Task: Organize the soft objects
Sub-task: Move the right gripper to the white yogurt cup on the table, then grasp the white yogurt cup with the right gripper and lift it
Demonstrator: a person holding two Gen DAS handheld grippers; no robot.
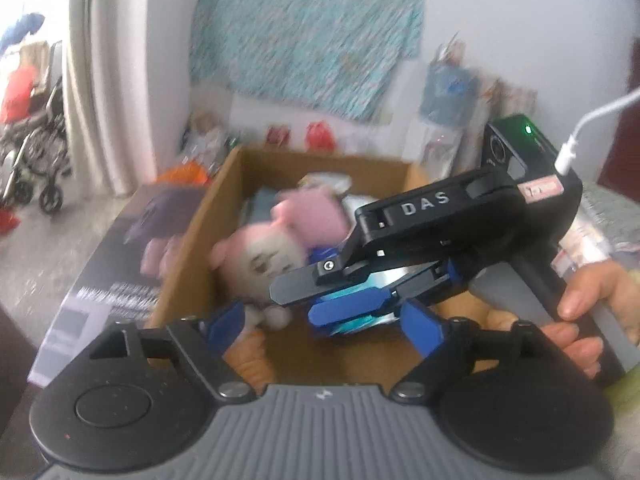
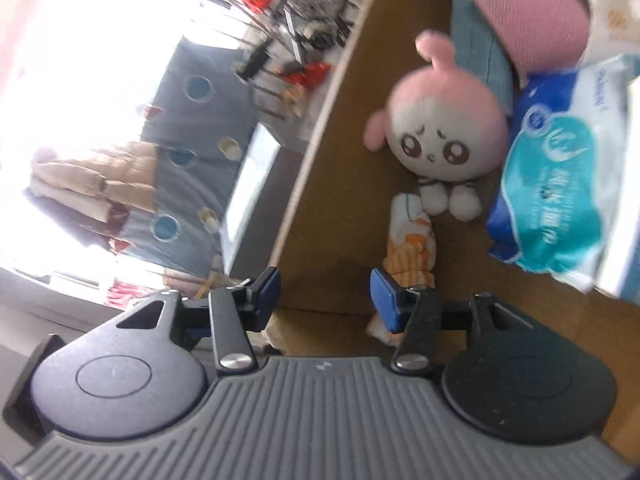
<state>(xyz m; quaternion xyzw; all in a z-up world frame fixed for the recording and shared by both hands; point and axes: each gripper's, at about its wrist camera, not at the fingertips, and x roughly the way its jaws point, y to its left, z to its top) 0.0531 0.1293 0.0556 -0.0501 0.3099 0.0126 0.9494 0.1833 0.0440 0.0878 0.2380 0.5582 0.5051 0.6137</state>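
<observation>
A cardboard box (image 1: pixel 192 236) holds soft things: a pink and white plush doll (image 1: pixel 260 260), a blue and teal tissue pack (image 2: pixel 552 184), a pink cloth (image 2: pixel 528 12), a teal cloth (image 2: pixel 476 44) and an orange and white cloth (image 2: pixel 412 240). My left gripper (image 1: pixel 324 324) is open and empty above the box's near side. My right gripper (image 1: pixel 340 300) reaches into the box from the right, just above the tissue pack; in its own view (image 2: pixel 326 292) it is open and empty over the box floor, near the orange cloth.
A dark printed carton (image 1: pixel 112 276) lies left of the box. Plastic bags (image 1: pixel 320 136) and packages (image 1: pixel 448 92) stand along the far wall under a hanging teal cloth (image 1: pixel 308 32). A wheelchair (image 1: pixel 36 156) stands at the far left.
</observation>
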